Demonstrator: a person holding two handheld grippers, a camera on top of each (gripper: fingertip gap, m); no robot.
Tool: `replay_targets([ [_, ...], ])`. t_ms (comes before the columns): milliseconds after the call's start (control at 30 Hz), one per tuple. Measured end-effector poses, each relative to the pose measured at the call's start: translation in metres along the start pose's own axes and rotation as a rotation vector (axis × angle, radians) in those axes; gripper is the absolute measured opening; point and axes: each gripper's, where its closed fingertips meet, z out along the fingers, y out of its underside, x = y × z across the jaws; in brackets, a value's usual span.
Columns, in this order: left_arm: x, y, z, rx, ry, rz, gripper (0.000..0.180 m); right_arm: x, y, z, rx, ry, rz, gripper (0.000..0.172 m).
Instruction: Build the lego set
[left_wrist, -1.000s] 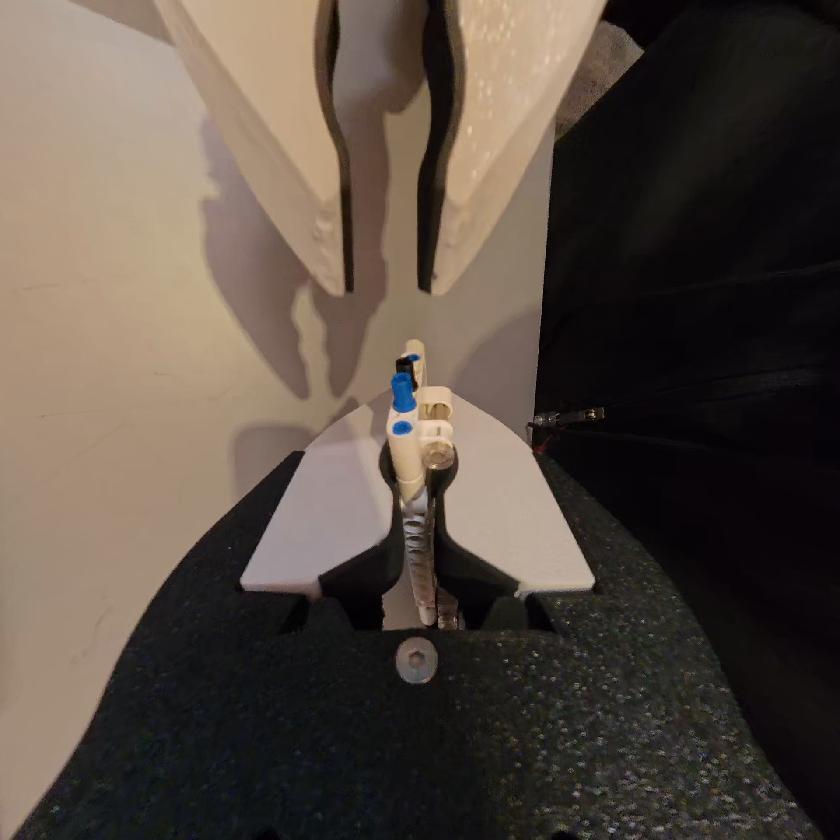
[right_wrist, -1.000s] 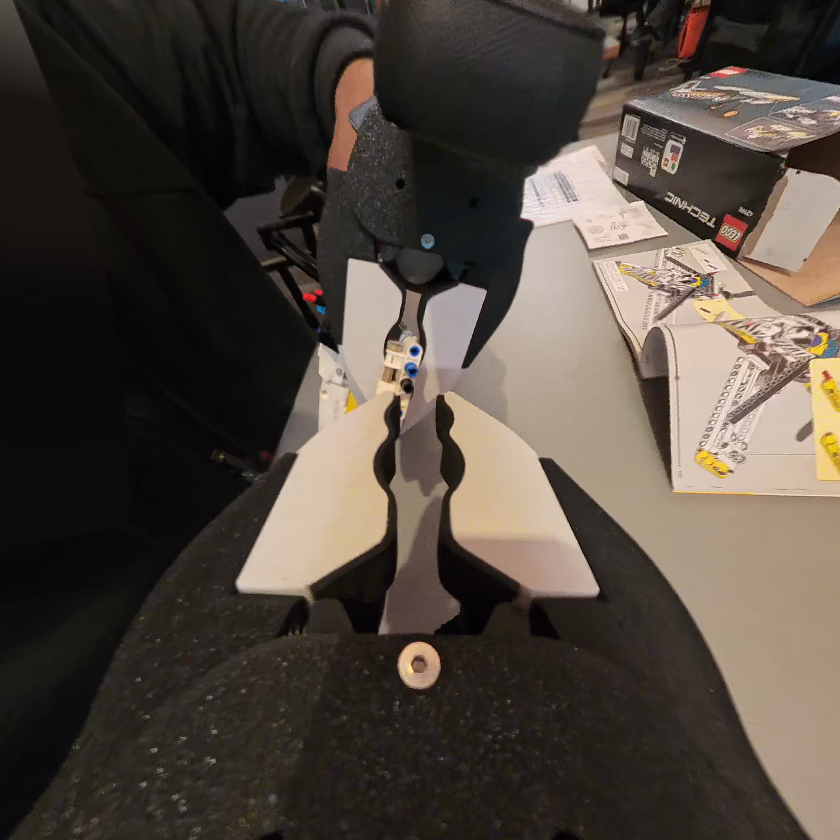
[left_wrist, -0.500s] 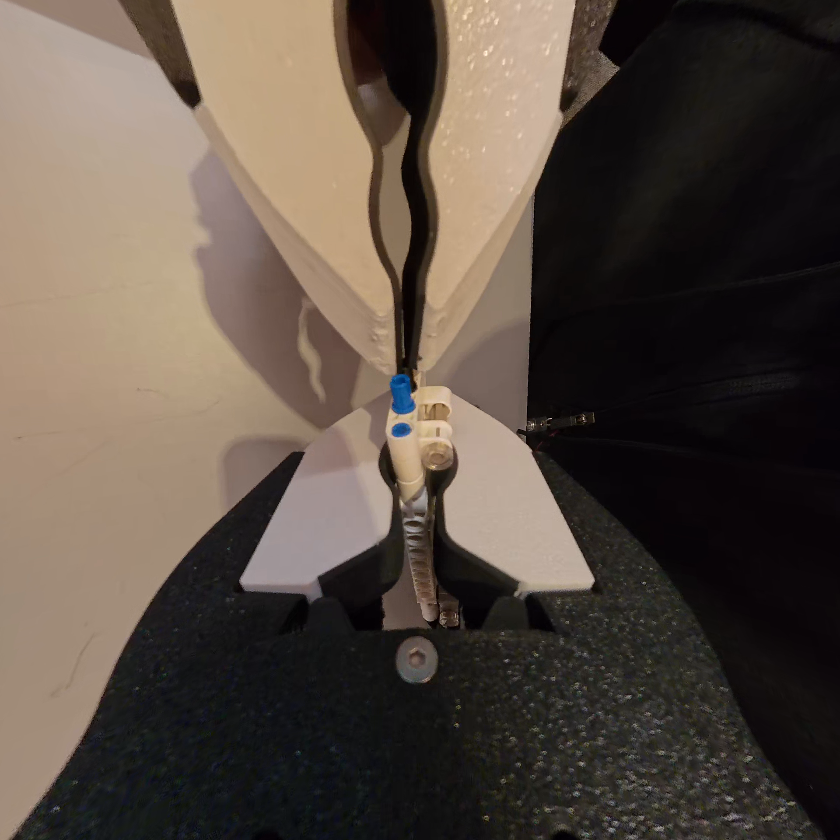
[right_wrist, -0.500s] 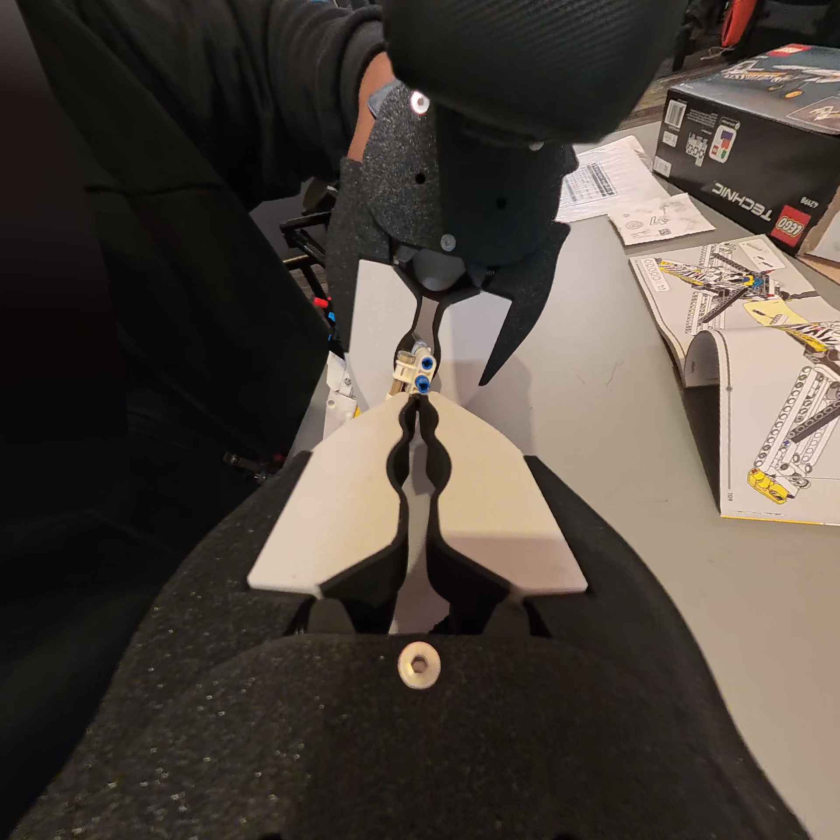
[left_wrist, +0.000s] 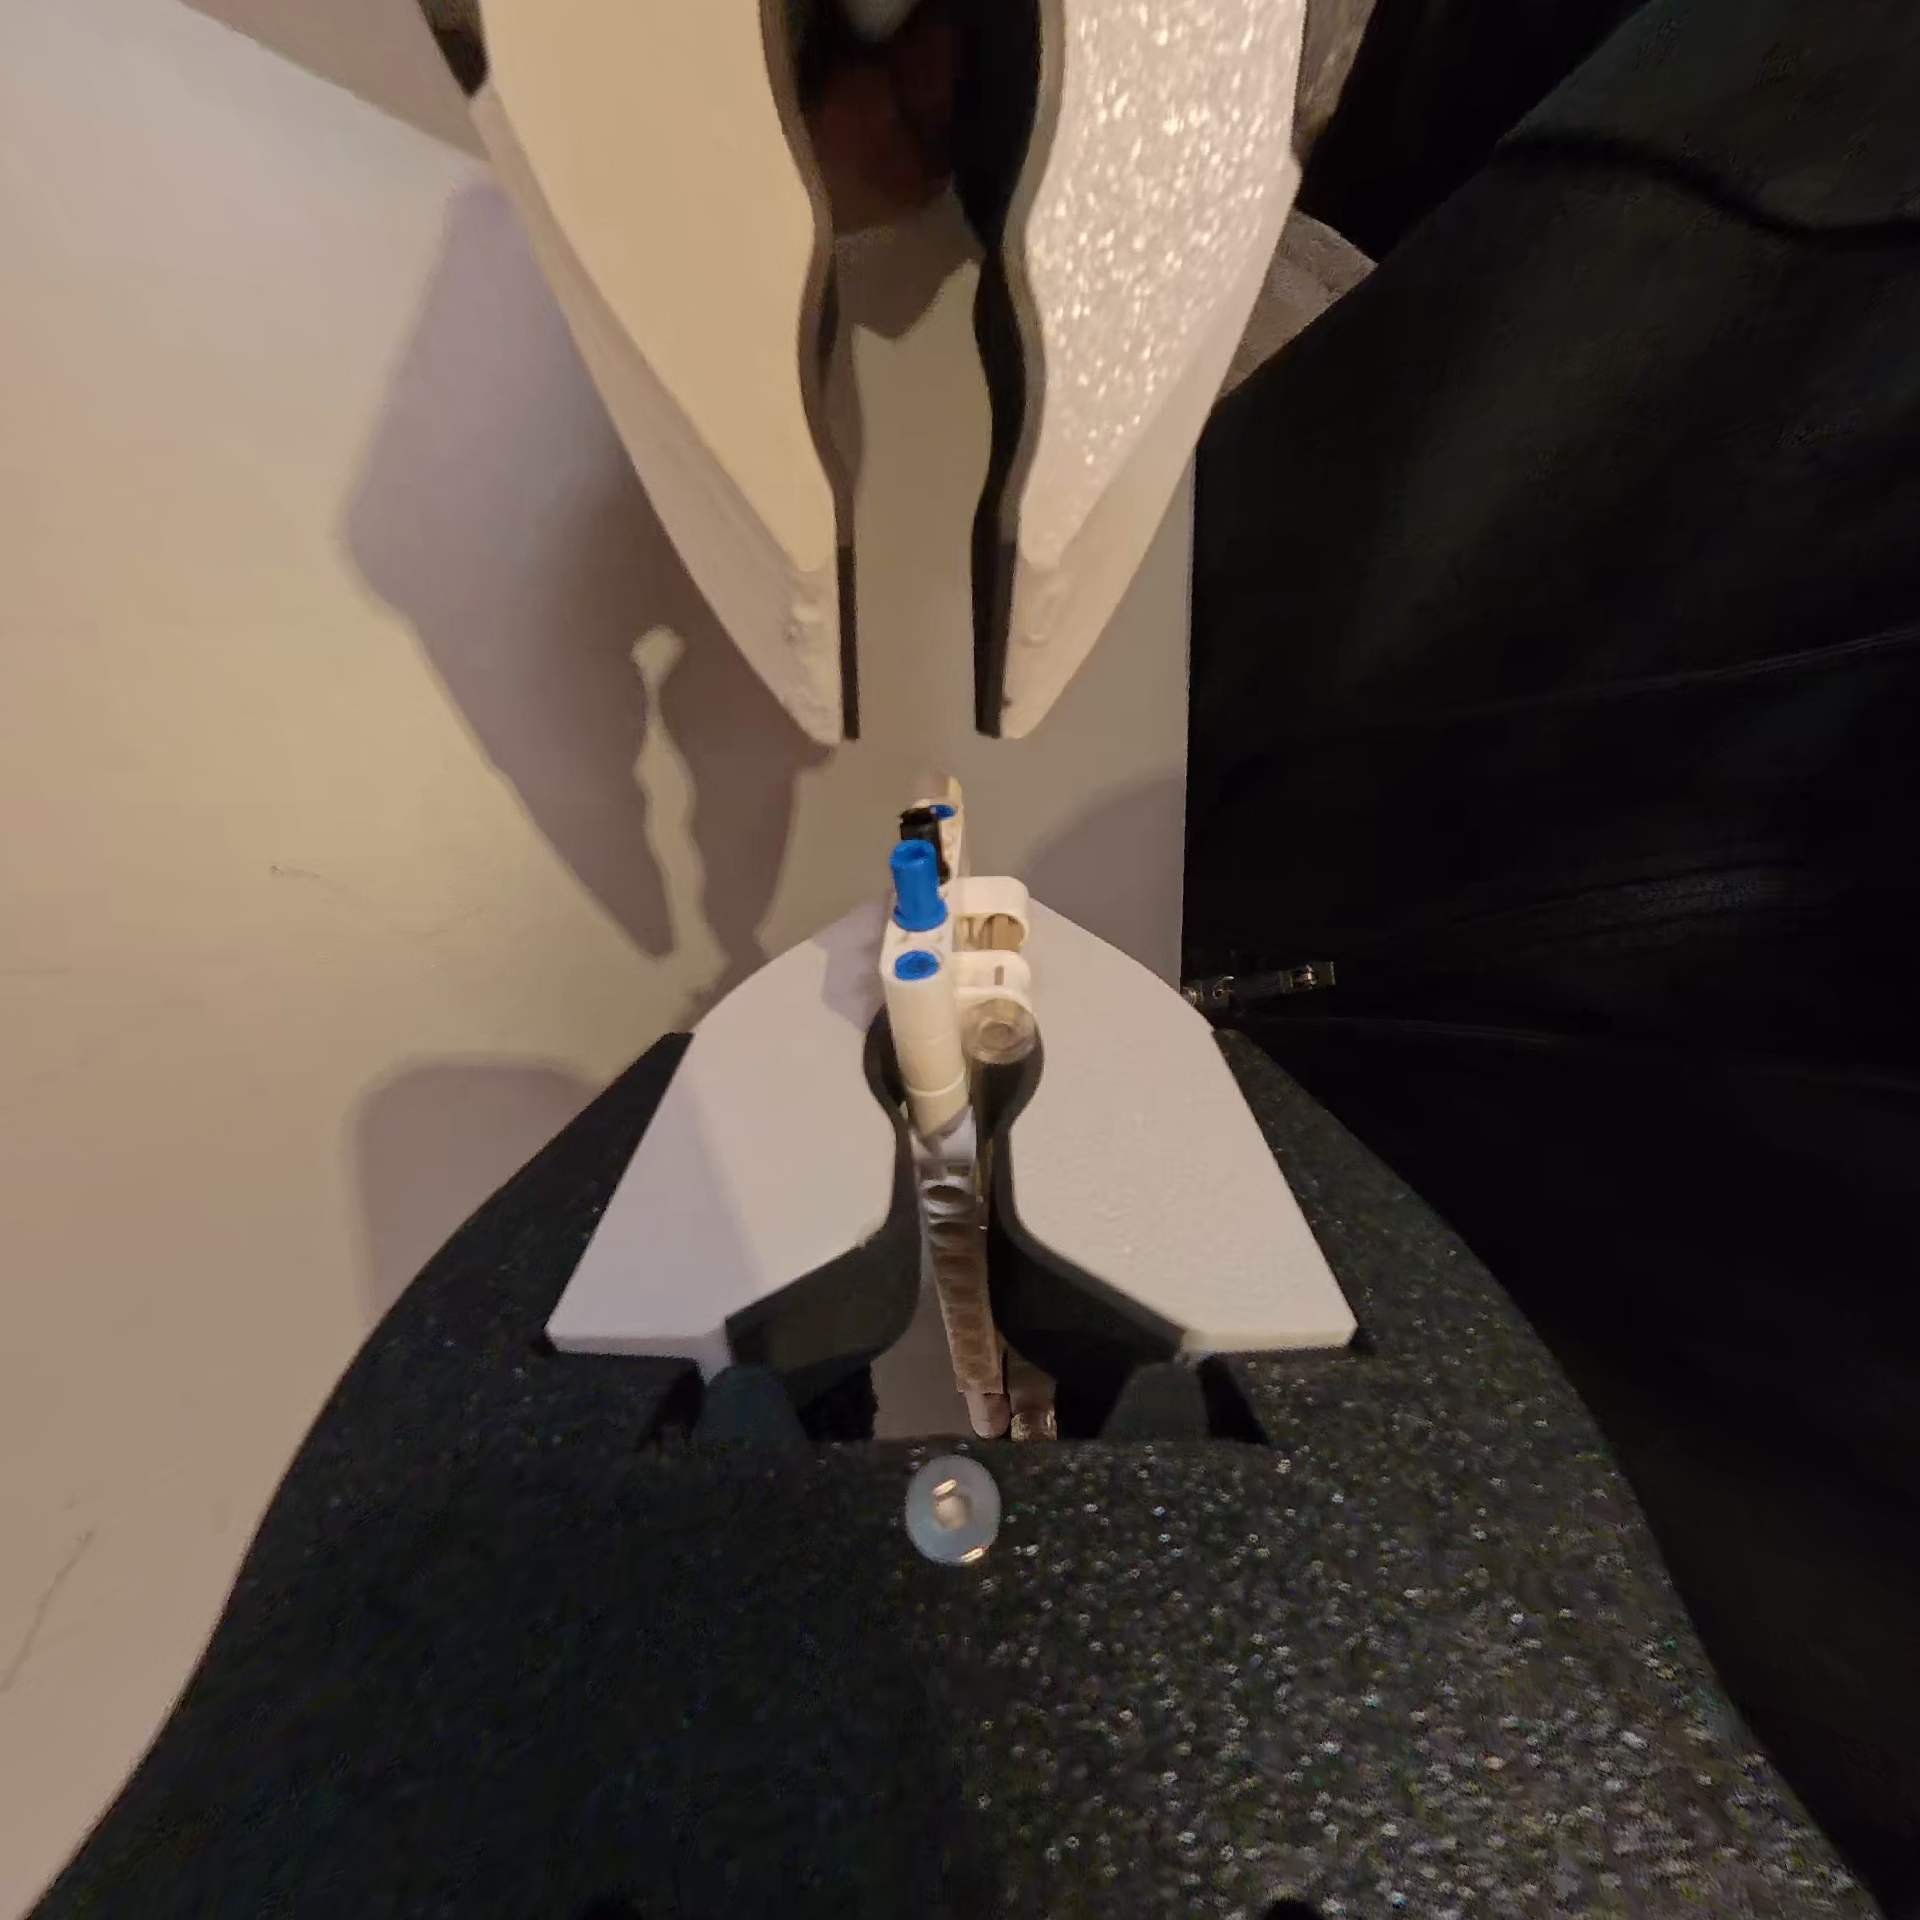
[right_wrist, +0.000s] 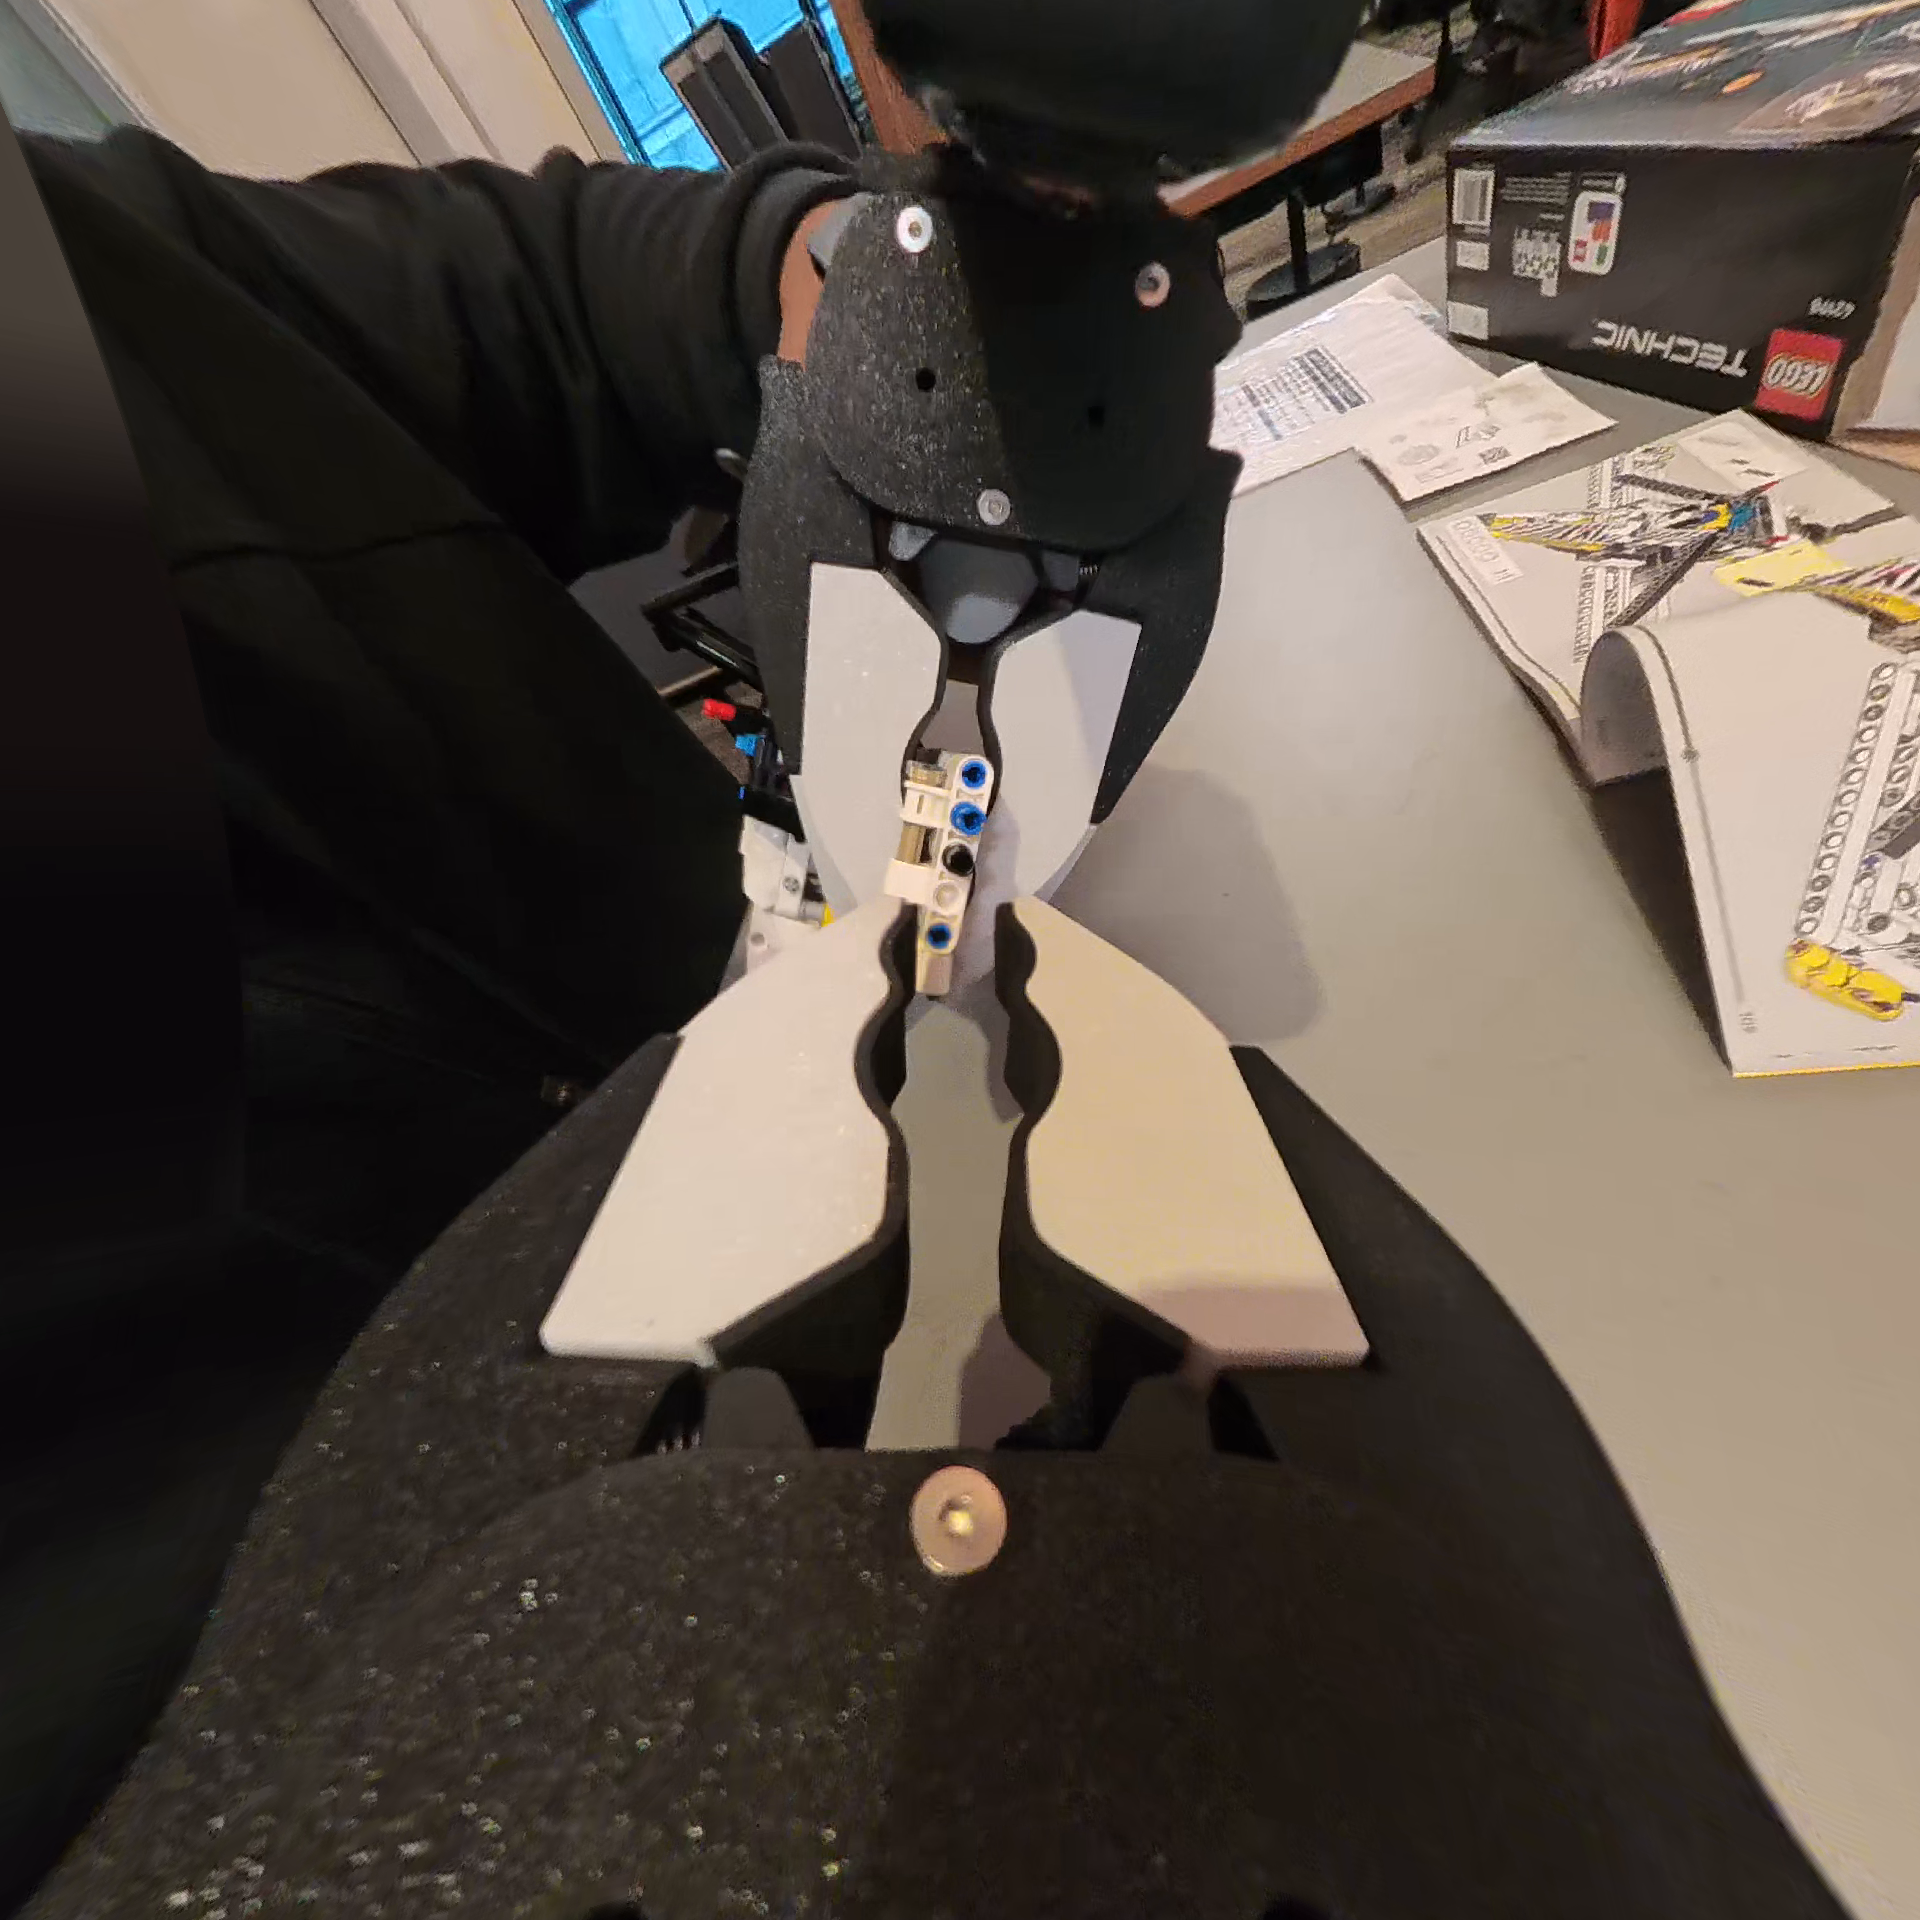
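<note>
Printed writing – on black box (right_wrist: 1662, 239), booklet (right_wrist: 1714, 644), leaflets (right_wrist: 1351, 384).

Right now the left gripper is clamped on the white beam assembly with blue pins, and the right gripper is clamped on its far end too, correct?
Not quite. The left gripper does clamp the white beam assembly, but the right gripper is open: the right wrist view shows its fingers apart, the beam's end lying between them ungripped.

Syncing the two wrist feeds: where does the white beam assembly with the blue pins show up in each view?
Left wrist view: the white beam assembly sits at centre, clamped in the left claw, blue pins up.
Right wrist view: the same assembly is above centre, sticking out of the far left claw toward the open right claw.
Shared landmark: the black pin in the beam.
</note>
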Motion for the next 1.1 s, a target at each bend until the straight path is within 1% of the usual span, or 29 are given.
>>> replay_targets([
  [167,0.003,0.0,0.003,-0.002,0.033,0.01,0.008,-0.002,0.012,0.015,-0.049,-0.025,0.012,0.015],
  [233,0.003,0.0,0.004,-0.008,0.039,0.016,0.008,-0.006,0.014,0.019,-0.05,-0.053,0.021,0.009],
  [367,-0.001,0.003,0.007,0.013,0.073,0.013,0.01,-0.003,0.019,0.021,-0.044,-0.067,0.077,0.008],
  [400,-0.006,0.004,0.007,0.024,0.073,0.002,0.022,0.0,0.022,0.021,-0.044,-0.063,0.103,0.008],
  [433,-0.013,0.006,0.006,0.035,0.074,-0.014,0.04,0.003,0.027,0.022,-0.046,-0.059,0.132,0.008],
  [467,-0.019,0.007,0.004,0.057,0.086,-0.029,0.051,0.007,0.031,0.022,-0.044,-0.05,0.168,0.008],
  [533,-0.035,0.002,-0.005,0.156,0.085,-0.057,0.063,0.018,0.041,0.023,-0.04,-0.029,0.252,0.009],
  [633,-0.059,-0.013,-0.03,0.357,0.041,-0.065,0.07,0.039,0.061,0.024,-0.071,0.031,0.352,0.009],
  [733,-0.085,-0.027,-0.071,0.578,-0.089,-0.026,0.069,0.057,0.079,0.025,-0.122,0.098,0.404,0.011],
  [800,-0.095,-0.029,-0.102,0.712,-0.188,0.007,0.068,0.069,0.09,0.026,-0.166,0.169,0.406,0.011],
  [867,-0.094,-0.022,-0.129,0.822,-0.258,0.058,0.067,0.072,0.087,0.023,-0.157,0.19,0.386,0.013],
  [933,-0.086,-0.009,-0.147,0.907,-0.304,0.107,0.067,0.075,0.088,0.017,-0.164,0.241,0.347,0.019],
  [967,-0.082,0.0,-0.153,0.938,-0.329,0.126,0.067,0.077,0.088,0.013,-0.165,0.266,0.328,0.022],
  [1033,-0.079,0.018,-0.16,0.993,-0.382,0.147,0.067,0.081,0.086,0.006,-0.149,0.306,0.303,0.023],
  [1100,-0.081,0.036,-0.165,1.033,-0.425,0.139,0.067,0.082,0.08,0.003,-0.109,0.313,0.295,0.022],
])
